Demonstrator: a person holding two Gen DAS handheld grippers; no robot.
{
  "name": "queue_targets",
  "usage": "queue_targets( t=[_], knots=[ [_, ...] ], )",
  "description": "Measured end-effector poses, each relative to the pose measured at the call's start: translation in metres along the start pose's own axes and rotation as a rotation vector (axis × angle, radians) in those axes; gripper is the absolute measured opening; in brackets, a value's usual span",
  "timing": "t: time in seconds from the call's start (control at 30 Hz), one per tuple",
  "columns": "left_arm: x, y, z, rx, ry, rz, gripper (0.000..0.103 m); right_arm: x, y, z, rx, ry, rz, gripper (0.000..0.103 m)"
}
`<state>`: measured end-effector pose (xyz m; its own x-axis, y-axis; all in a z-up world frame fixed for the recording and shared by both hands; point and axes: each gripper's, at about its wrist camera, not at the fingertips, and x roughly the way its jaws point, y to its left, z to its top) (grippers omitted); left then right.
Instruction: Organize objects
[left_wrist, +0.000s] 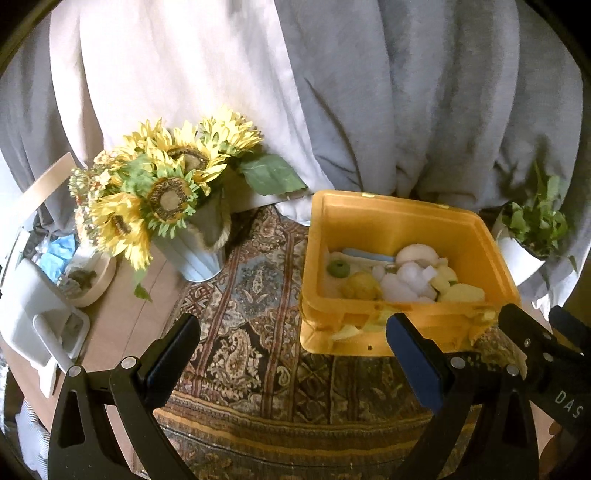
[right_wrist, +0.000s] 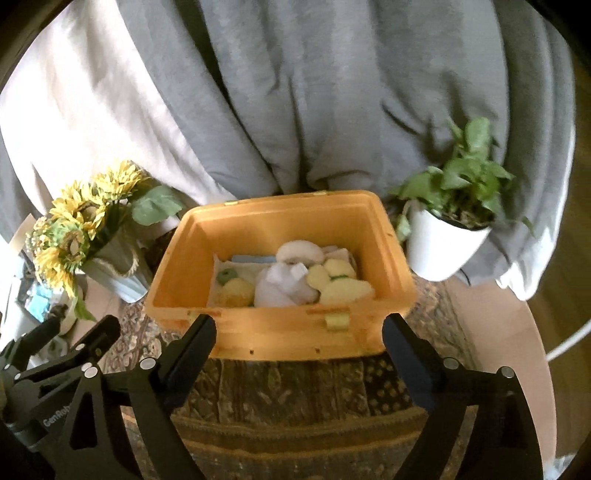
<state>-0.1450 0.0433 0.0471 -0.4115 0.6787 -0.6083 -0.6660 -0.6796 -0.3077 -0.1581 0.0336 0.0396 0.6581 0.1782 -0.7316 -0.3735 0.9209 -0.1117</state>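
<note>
Before the yellow bin (right_wrist: 280, 332), on the patterned rug (right_wrist: 295, 384), I hold my right gripper (right_wrist: 299, 341) spread wide and empty, centred on the bin's near wall. My left gripper (left_wrist: 293, 343) hangs to the left of the bin, equally wide and empty. Inside the bin lie a white crumpled cloth (right_wrist: 284, 286), a green ring (right_wrist: 228, 275), pale yellow soft pieces (right_wrist: 345, 290) and a cream doughnut-shaped piece (right_wrist: 299, 249). Nothing loose shows on the rug near the bin, so I judge the gathering largely done; perhaps only closing or moving the bin remains.
</note>
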Motion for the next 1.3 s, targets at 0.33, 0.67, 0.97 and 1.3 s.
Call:
queue_targets(
  t=[0.33, 0.67, 0.97, 1.3],
  knots=[
    [-0.030, -0.011, -0.026, 0.006, 0.000, 0.004, 0.103, -0.036, -0.020, -0.028, 0.023, -0.009, -0.041, 0.095],
    [-0.050, -0.028, -0.044, 0.014, 0.006, 0.002, 0.103, -0.054, -0.041, -0.046, 0.044, 0.001, -0.025, 0.095],
    [-0.059, -0.035, -0.058, 0.012, 0.018, 0.016, 0.103, -0.063, -0.052, -0.059, 0.051, 0.015, -0.027, 0.095],
    [-0.066, -0.035, -0.067, 0.014, 0.017, 0.020, 0.103, -0.070, -0.055, -0.069, 0.056, 0.025, -0.018, 0.095]
  ],
)
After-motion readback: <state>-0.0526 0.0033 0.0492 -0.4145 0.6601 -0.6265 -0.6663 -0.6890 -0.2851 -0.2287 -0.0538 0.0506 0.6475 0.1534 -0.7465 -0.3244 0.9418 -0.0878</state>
